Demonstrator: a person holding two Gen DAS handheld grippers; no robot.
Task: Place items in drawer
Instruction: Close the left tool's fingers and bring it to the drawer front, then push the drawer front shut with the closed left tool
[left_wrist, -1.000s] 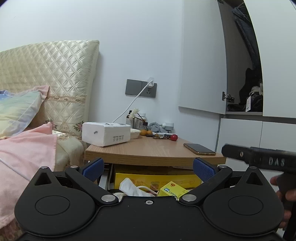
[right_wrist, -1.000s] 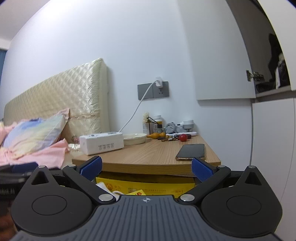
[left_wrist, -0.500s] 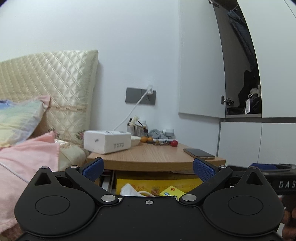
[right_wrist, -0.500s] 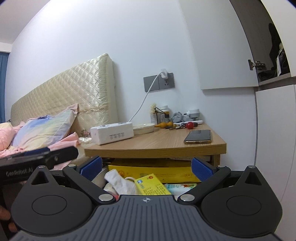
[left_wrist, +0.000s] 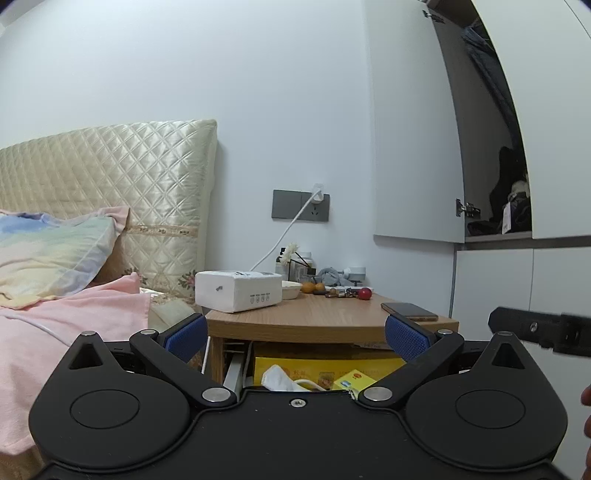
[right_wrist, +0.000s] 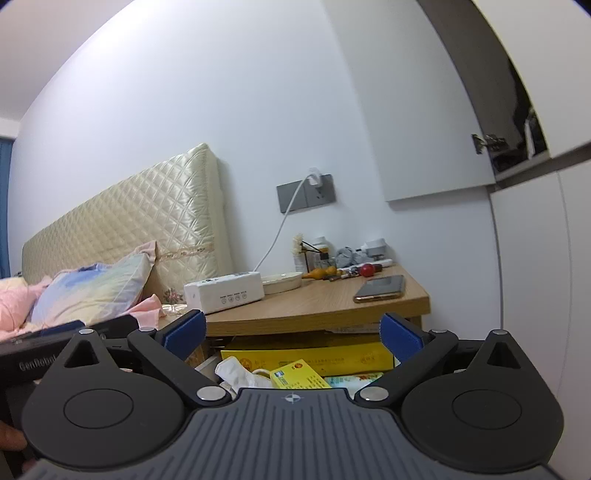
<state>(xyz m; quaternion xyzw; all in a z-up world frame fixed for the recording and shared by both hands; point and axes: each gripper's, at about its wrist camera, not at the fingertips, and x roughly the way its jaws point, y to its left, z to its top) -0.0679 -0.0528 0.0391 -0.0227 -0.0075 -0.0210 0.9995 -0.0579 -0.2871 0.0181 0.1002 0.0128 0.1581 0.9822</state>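
Both wrist views sit low, near the nightstand, facing the wall and bed headboard. Left wrist view looks level; right wrist view is tilted, from further right. Shared: nightstand top, phone, white box, open drawer, wall socket.

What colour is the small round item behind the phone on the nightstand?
Red. The small round item shows best in the right wrist view.

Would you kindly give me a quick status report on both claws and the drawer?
Both claws, left and right, open, empty. Drawer open, already cluttered. Phone on nightstand, nothing blocking.
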